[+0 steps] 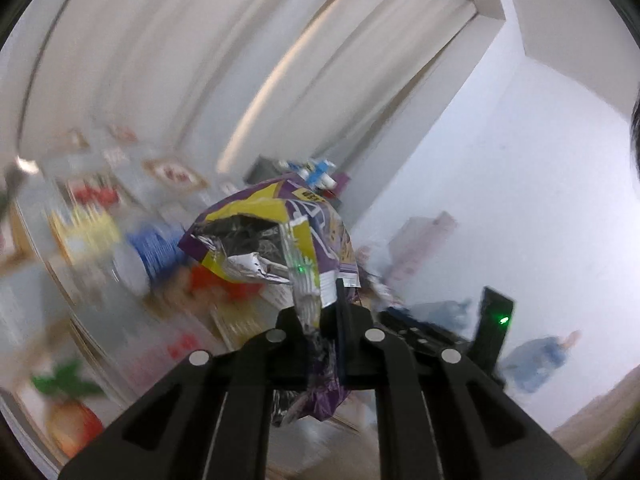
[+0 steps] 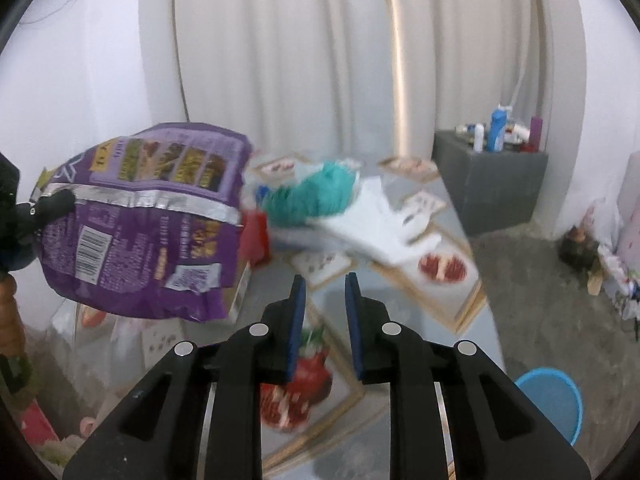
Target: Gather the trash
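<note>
My left gripper (image 1: 326,312) is shut on a crumpled purple and yellow snack bag (image 1: 280,236) with a silver inside, held up in the air above the table. The same bag (image 2: 148,216) shows at the left of the right wrist view, pinched by the left gripper's fingers (image 2: 56,200). My right gripper (image 2: 325,280) is open and empty, its blue-padded fingers a small gap apart above the glass table (image 2: 400,320). On the table beyond it lie a teal crumpled item (image 2: 316,192) and a white plastic glove (image 2: 380,220).
A blue bin (image 2: 552,400) stands on the floor at the lower right. A grey cabinet (image 2: 492,184) with bottles stands by the curtain. A red package (image 2: 254,236) and a blue and white cup (image 1: 148,252) lie on the table. Clutter sits along the right wall.
</note>
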The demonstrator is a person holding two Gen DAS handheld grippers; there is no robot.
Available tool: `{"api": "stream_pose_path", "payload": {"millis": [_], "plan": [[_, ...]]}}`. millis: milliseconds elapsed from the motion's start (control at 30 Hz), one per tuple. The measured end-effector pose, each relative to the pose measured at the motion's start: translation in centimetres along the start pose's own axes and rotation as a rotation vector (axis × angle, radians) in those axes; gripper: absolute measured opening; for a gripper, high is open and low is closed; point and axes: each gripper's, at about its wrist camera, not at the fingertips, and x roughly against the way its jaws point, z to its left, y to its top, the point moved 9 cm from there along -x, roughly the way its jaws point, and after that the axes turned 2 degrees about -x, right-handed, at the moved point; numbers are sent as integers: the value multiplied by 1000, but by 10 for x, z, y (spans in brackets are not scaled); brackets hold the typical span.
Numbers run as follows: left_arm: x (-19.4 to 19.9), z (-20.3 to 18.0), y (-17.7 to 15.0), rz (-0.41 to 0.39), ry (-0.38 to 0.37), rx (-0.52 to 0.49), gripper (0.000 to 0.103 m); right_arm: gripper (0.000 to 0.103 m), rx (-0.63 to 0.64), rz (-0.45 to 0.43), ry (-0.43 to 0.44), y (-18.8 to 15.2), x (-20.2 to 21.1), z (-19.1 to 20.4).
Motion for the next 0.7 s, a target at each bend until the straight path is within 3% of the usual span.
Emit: {"api": "stream_pose_path", "payload": {"millis": [100,200,267,367,633,700], "plan": [[-9,4,18,-23,117,-109,7,30,-23,-27,23,25,-14,-5],[-20,4,37,-53,181,-191,7,40,-58,-36,57,42,-29,-5],[-29,4,45,-68,229,-252,7,48,-81,-24,86,53,-47,-2],[-52,9,54,-84,332,-361,7,51,-127,1,109,65,-75,-1],[-95,26,52,-59,381,-421,7,53,-117,67,54,72,-134,6],[-99,33,51,-49,375,-403,7,49,-114,88,49,70,-140,7]]}}
